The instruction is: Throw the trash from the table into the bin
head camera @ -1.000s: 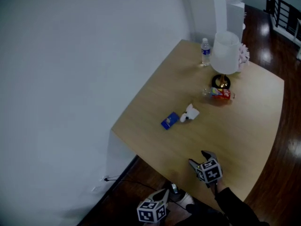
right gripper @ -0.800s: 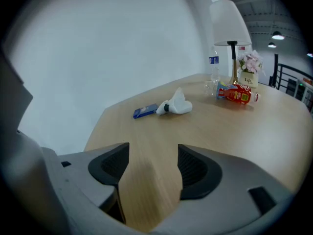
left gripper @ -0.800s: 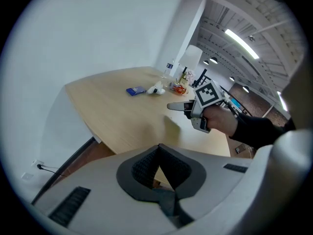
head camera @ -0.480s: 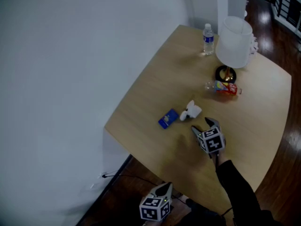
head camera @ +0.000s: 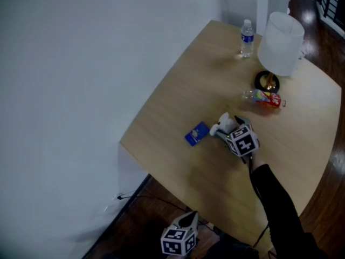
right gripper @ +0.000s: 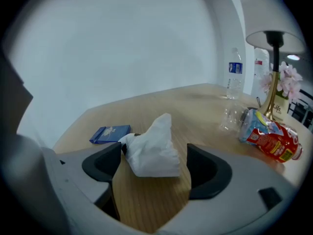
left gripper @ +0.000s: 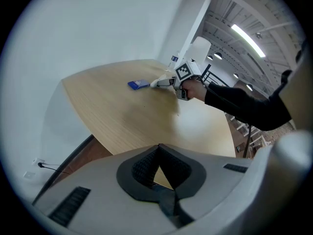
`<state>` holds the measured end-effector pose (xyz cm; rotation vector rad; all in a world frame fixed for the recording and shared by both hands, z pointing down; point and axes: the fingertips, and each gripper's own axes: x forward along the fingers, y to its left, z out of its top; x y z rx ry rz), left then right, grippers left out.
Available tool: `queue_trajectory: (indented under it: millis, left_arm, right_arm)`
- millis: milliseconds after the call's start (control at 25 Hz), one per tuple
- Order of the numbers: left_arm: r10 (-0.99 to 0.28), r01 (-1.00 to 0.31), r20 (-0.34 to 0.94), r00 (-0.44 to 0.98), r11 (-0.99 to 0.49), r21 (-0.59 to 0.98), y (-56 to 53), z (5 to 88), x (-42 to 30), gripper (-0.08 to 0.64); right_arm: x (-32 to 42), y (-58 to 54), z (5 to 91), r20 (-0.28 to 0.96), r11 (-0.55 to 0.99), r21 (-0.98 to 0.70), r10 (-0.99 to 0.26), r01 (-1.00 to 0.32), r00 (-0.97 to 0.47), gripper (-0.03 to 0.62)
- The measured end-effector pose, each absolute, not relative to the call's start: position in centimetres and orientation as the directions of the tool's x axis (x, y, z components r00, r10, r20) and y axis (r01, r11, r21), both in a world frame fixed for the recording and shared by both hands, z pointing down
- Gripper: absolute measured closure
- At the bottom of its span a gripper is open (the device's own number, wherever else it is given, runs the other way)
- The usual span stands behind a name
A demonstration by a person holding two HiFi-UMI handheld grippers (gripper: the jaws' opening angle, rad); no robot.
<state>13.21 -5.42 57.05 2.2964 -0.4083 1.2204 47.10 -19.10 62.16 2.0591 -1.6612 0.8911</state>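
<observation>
Head view: right gripper (head camera: 229, 126) is reaching in from the table's (head camera: 178, 90) near edge to the tissue (head camera: 224, 122), mid-table.
Left gripper view: left gripper (left gripper: 156, 148) is waiting off that edge, jaws closed and empty.
Right gripper view: jaws, just opening wide, are straddling the tissue unpinched; the grab looks next.

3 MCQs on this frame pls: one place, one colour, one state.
1. Where is the crumpled tissue? A in a bin; B between the right tongs on the table; C under the lamp.
2. The flat packet beside it is: A red; B blue; C green.
3. The right tongs are: A open; B shut on the tissue; C shut, empty.
Key: B, right gripper view shows it between the jaws; B, plainly blue in head view; A, jaws apart, just been opening, tissue between them unclamped.
</observation>
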Motion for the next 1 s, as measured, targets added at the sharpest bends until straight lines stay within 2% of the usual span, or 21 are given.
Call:
queue_trajectory:
  millis: [120,280,400,640,1000]
  left_arm:
    - [-0.023,-0.479,0.833,0.553,-0.827,0.295,-5.0,57.2,13.0,0.552]
    - [-0.022,-0.478,0.829,0.559,-0.826,0.3,-4.8,57.3,12.4,0.552]
    - [-0.035,-0.479,0.82,0.571,-0.825,0.299,-5.0,57.0,12.1,0.552]
    - [-0.085,-0.499,0.801,0.593,-0.819,0.282,-4.8,56.0,9.7,0.552]
    - [-0.165,-0.559,0.771,0.616,-0.781,0.28,-2.1,55.3,3.9,0.552]
  right_arm:
    - [46.9,-19.2,62.1,0.666,-0.248,-0.118,-0.738,-0.961,0.108,0.176]
    - [46.2,-18.8,62.1,0.663,-0.269,-0.164,-0.743,-0.949,0.096,0.353]
    - [46.1,-18.1,61.7,0.665,-0.286,-0.17,-0.739,-0.943,0.104,0.397]
    - [43.5,-14.9,58.1,0.638,-0.275,-0.178,-0.763,-0.945,0.102,0.422]
    - [32.1,-6.1,54.2,0.631,-0.171,-0.221,-0.776,-0.96,-0.007,0.425]
